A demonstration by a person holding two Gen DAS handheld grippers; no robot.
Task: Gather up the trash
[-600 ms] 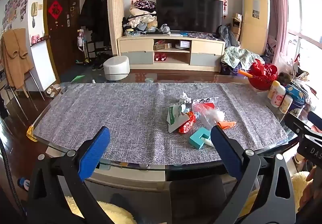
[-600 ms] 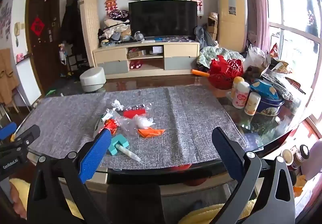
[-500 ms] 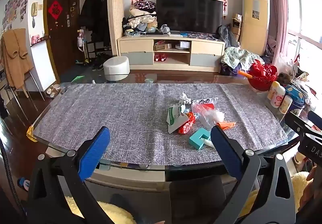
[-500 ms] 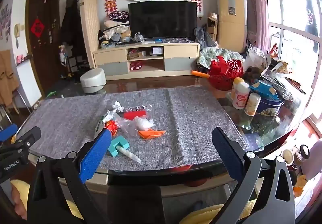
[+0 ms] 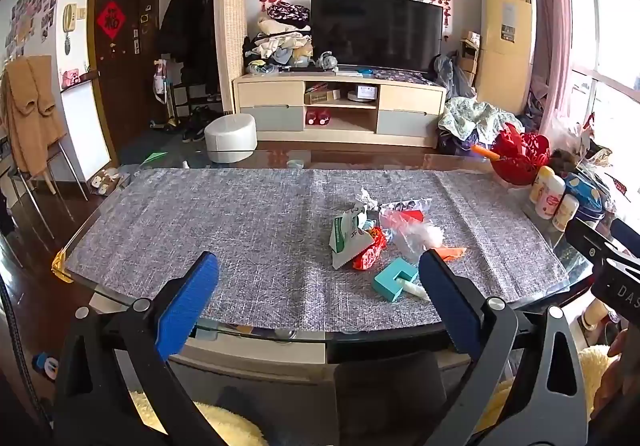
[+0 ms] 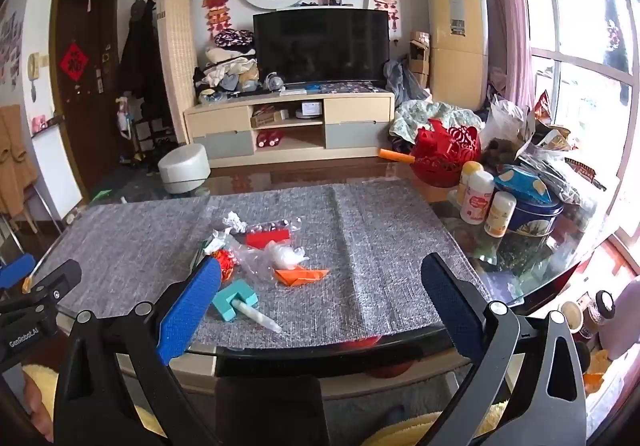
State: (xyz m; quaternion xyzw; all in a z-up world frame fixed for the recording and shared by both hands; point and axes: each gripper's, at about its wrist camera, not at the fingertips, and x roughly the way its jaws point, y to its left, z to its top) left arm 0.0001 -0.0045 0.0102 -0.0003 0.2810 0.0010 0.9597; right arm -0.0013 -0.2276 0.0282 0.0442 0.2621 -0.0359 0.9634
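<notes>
**Left wrist and right wrist: both grippers poised wide over an untouched trash pile**

Left wrist view: the left gripper (image 5: pixel 318 286) hangs at the near edge of the table (image 5: pixel 280 340), its blue pads spread wide with nothing between them. The trash pile (image 5: pixel 384 234) lies on the grey mat (image 5: pixel 224 221), beyond the fingertips and toward the right finger. A teal block (image 5: pixel 392 280) with a white stick sits just beside that finger's tip; a white-green carton (image 5: pixel 346 240) and a red wrapper (image 5: pixel 370 252) lie further ahead. Nothing is gripped.

Right wrist view: the right gripper (image 6: pixel 320 288) is likewise wide open and empty. Here the pile (image 6: pixel 260 242) lies ahead and toward the left finger, whose tip overlaps the teal block (image 6: pixel 234 298) in the picture. An orange folded paper (image 6: pixel 302 276) and a clear plastic bag (image 6: pixel 280 254) sit between the fingers' lines, further out.

The litter is bunched in one spot, likely so both tools can reach it; the spread pads suggest readiness for a first pick. No bin is visible.
</notes>
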